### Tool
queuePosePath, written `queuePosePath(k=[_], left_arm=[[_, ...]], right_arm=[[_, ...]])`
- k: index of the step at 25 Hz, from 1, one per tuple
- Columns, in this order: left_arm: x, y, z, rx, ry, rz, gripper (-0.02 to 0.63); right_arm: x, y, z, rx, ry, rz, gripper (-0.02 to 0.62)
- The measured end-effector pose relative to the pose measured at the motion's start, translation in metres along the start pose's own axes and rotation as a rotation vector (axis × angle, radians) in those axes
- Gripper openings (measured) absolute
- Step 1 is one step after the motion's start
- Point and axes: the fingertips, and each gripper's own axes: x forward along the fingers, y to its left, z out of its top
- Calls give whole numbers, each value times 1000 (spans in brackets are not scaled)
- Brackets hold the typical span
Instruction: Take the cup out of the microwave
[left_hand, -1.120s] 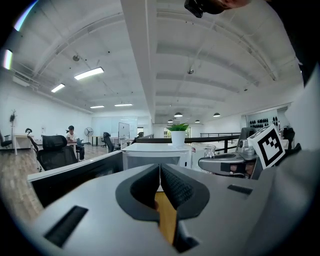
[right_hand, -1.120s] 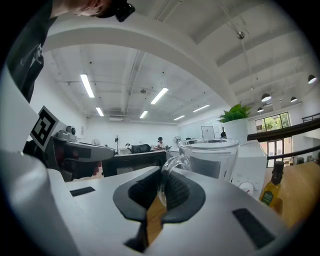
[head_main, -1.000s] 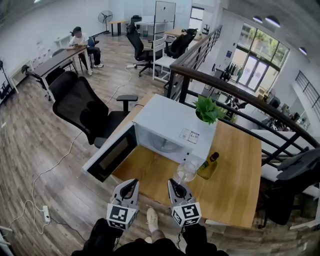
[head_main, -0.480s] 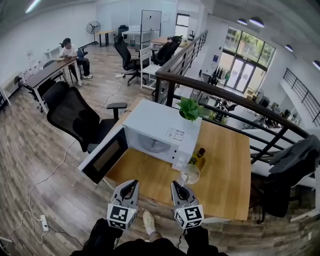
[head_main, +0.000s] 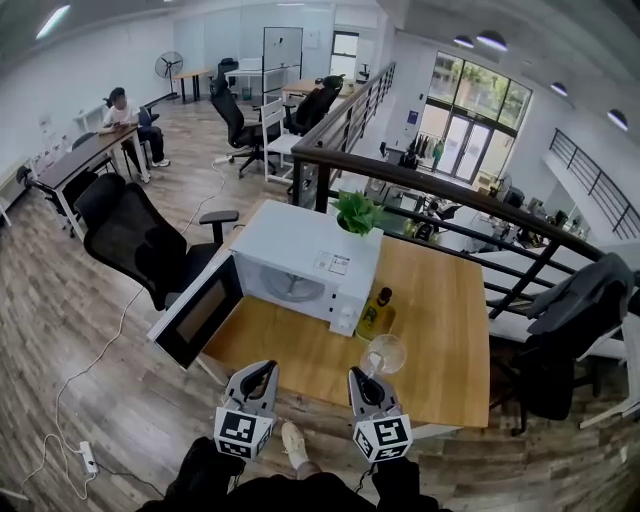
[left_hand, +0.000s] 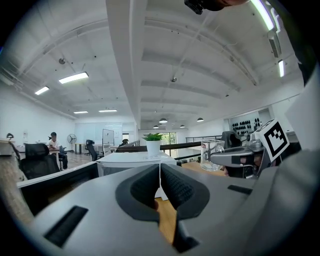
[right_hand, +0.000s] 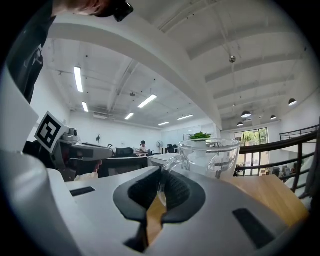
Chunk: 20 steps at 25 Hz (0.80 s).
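**Head view:** The clear glass cup (head_main: 385, 353) is outside the white microwave (head_main: 305, 262), over the front part of the wooden table (head_main: 445, 330). It is near a yellow-filled bottle (head_main: 377, 312), and the right gripper (head_main: 361, 379) holds it by the handle. The microwave door (head_main: 195, 318) hangs wide open to the left, and a potted plant (head_main: 356, 212) stands on the oven's top. The left gripper (head_main: 258, 376) is level beside the right one, short of the table's edge. A black office chair (head_main: 135, 240) stands to the left of the table. A person (head_main: 120, 107) sits at a desk far behind.

**Left gripper view:** The left gripper's (left_hand: 159, 176) dark pads are pressed together with nothing between them. The microwave is ahead of it, and the right gripper with the cup (left_hand: 212, 155) is off to the right.

**Right gripper view:** The right gripper's (right_hand: 161, 192) jaws are clamped on the cup's thin glass handle. The empty bowl of the cup (right_hand: 211, 157) is just beyond the pads, with the tabletop to the right.
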Motion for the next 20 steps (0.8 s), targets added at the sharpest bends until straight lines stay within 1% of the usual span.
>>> queuePosePath(k=[10,20], left_arm=[[-5,-22,-3,3,7,-41,28],[-8,-26,-3,11,9,-51,28]], right_arm=[[-37,-11,-7,4,6,-65,23],[-46,-10,-10,17,3,-77,23]])
